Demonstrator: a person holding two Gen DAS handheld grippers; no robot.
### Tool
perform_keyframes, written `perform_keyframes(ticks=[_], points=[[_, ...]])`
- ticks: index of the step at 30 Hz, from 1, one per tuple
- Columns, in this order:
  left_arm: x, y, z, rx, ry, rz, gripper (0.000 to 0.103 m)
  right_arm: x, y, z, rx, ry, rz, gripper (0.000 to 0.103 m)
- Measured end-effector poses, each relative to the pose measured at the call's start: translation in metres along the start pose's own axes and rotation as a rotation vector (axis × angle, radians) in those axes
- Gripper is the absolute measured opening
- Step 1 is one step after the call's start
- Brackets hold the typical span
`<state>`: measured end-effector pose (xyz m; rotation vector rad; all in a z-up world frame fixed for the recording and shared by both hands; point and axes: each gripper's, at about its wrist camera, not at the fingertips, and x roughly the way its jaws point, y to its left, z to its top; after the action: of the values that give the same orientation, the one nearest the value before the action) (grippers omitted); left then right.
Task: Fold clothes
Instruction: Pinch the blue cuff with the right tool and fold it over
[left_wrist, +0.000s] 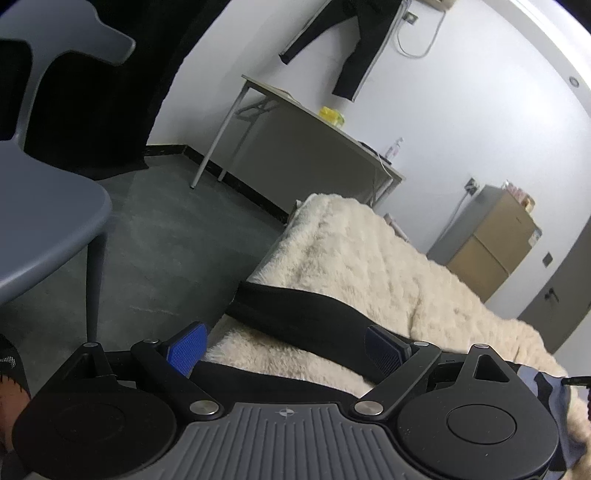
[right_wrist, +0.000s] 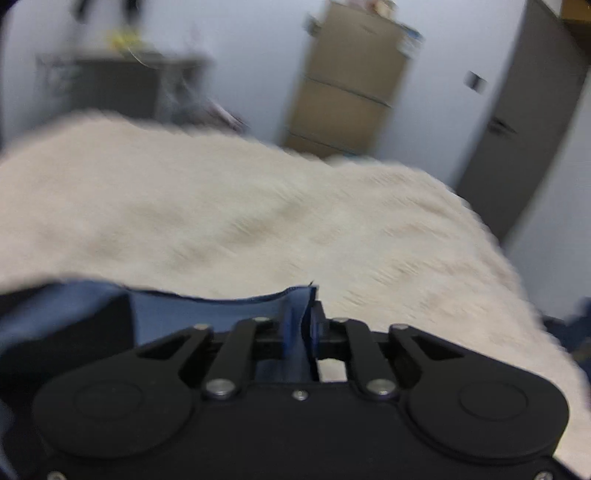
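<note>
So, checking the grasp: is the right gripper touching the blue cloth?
Touching. Right wrist view: blue cloth pinched between pads of the right gripper.

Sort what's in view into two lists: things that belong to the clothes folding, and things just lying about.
Belongs to the job:
- blue garment, edge pinched in the right gripper
- black waistband, between the open left gripper fingers
- cream fleece blanket, the folding surface

Just lying about:
- grey chair
- folding table
- yellow item
- cardboard boxes
</note>
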<state>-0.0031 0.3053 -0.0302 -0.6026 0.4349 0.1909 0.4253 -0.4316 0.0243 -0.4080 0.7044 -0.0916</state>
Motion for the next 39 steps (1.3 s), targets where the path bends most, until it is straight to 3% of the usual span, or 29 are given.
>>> perform_keyframes(ticks=[2, 3, 6, 9, 12, 16, 19, 21, 23, 24, 26, 27, 31, 35, 39], points=[[0.0, -0.002, -0.001, 0.013, 0.003, -0.001, 0.09, -0.003, 0.003, -0.001, -0.024, -0.011, -0.023, 0.056], [-0.001, -0.003, -0.002, 0.017, 0.001, -0.004, 0.09, -0.019, 0.002, -0.003, -0.012, -0.063, -0.032, 0.061], [-0.005, -0.001, -0.002, 0.004, -0.013, -0.025, 0.09, -0.062, -0.017, -0.018, 0.123, -0.119, -0.066, 0.073], [-0.005, 0.003, -0.001, -0.017, -0.022, -0.042, 0.09, -0.096, -0.032, -0.031, 0.239, -0.151, -0.09, 0.076], [-0.009, 0.005, 0.0, -0.032, -0.042, -0.067, 0.09, -0.137, -0.054, -0.075, 0.502, -0.064, 0.0, 0.076], [-0.013, 0.006, 0.001, -0.044, -0.058, -0.107, 0.091, -0.17, -0.048, -0.132, 0.775, 0.033, 0.098, 0.076], [-0.018, 0.002, 0.001, -0.021, -0.059, -0.126, 0.101, -0.174, -0.028, -0.159, 0.836, 0.08, 0.1, 0.076], [-0.019, -0.003, 0.0, 0.019, -0.033, -0.138, 0.102, -0.166, -0.018, -0.168, 0.835, 0.112, 0.085, 0.074], [-0.016, -0.007, 0.0, 0.051, 0.001, -0.139, 0.102, -0.142, -0.006, -0.181, 0.86, 0.153, 0.102, 0.072], [-0.012, -0.01, -0.001, 0.077, 0.042, -0.141, 0.102, -0.134, -0.002, -0.184, 0.868, 0.146, 0.113, 0.064], [-0.006, -0.014, -0.003, 0.1, 0.091, -0.138, 0.102, -0.122, -0.003, -0.19, 0.903, 0.141, 0.119, 0.035], [-0.005, -0.016, -0.004, 0.111, 0.1, -0.131, 0.102, -0.116, -0.003, -0.193, 0.921, 0.14, 0.122, 0.005], [-0.001, -0.023, -0.007, 0.159, 0.107, -0.102, 0.102, -0.121, -0.007, -0.189, 0.925, 0.11, 0.13, 0.002], [0.006, -0.025, -0.008, 0.179, 0.128, -0.091, 0.102, -0.158, -0.014, -0.165, 0.84, 0.034, 0.114, 0.002], [0.01, -0.027, -0.011, 0.201, 0.142, -0.091, 0.102, -0.179, -0.022, -0.151, 0.806, 0.014, 0.08, 0.002]])
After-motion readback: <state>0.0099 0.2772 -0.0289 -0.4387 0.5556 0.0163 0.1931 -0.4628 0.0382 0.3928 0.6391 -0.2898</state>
